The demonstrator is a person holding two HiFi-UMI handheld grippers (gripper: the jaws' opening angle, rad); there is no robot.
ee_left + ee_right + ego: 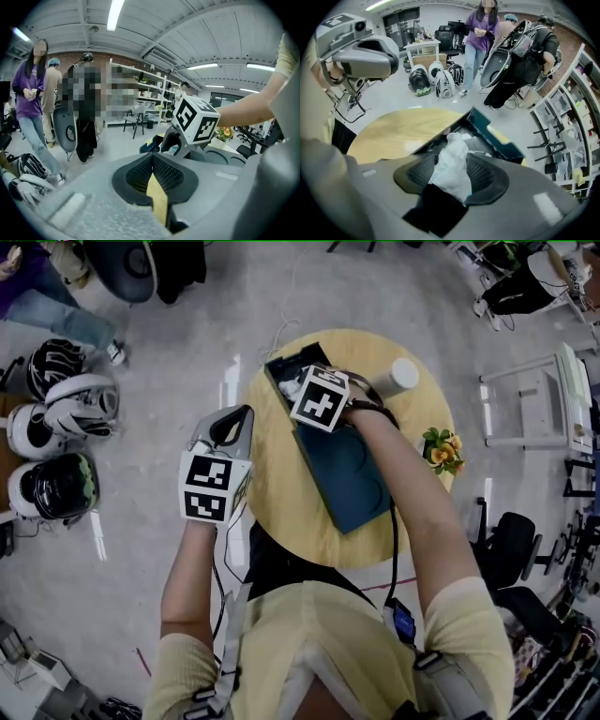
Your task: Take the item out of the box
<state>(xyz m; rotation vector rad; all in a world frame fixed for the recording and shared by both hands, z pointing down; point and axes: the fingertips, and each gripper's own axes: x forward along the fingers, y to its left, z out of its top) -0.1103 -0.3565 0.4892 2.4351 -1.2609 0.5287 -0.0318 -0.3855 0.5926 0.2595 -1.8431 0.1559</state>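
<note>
A dark teal box (345,486) lies open on the round wooden table (272,507), its far wall (499,139) showing in the right gripper view. A crumpled white wrapped item (451,171) rises from the box. My right gripper (451,158) is over the box's far end (281,367) with its jaws wide apart. The item fills the gap between them, and no squeeze on it shows. In the head view the marker cube hides those jaws. My left gripper (232,423) hangs over the table's left edge, shut and holding nothing (152,161).
A white cylinder (401,376) and a small pot of yellow flowers (442,448) stand at the table's right side. Helmets (56,488) lie on the floor to the left. People stand beyond the table, with shelves and chairs around the room.
</note>
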